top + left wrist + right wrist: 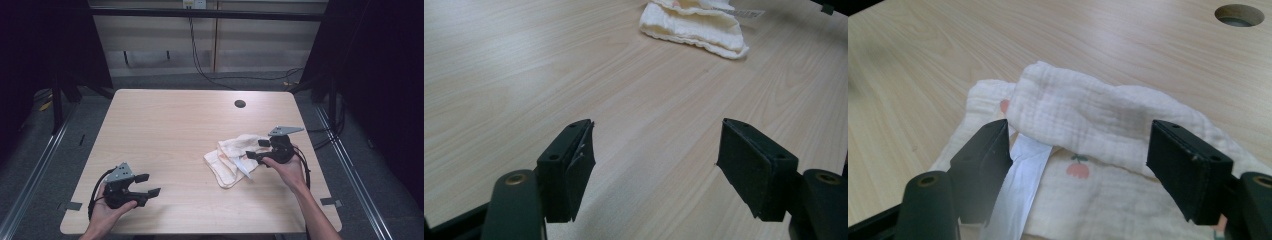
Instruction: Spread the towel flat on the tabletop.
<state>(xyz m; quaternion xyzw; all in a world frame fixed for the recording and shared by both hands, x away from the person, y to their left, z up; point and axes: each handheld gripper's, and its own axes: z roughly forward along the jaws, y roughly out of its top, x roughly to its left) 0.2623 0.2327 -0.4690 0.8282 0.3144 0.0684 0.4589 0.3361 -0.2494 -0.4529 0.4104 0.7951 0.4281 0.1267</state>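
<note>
Work in hand: the person is folding a small cream muslin cloth [231, 157] on the worktop [170, 130], and the right gripper [255, 149] is doing the handling.
Cloth position: it is lying on the right half of the worktop, well inside the edges and a good way in front of the round cable hole [240, 104]; it is bunched into a loose, partly folded heap, not flat.
Cloth detail: in the right gripper view a thick rolled fold [1083, 112] is lying across the upper part, a small pink fruit print [1078, 169] is showing on the flat layer beneath, and a white care label [1020, 185] is trailing toward the camera.
Right gripper: its jaws are standing wide apart over the near part of the cloth, straddling the fold without pinching it; nothing is being gripped.
Left gripper: the left gripper [148, 184] is resting low at the near left of the worktop, jaws wide apart over bare wood, with the cloth far off in its own view [696, 25].
Step judged: a fold looks just laid down and released, so the cloth is only part folded.
Next move calls for: picking a free edge or corner, closing the right gripper on a single layer, and carrying it over; the left gripper could be pinning the heap so it is not sliding.
Risk: the jaws catching the label instead of the fabric.
</note>
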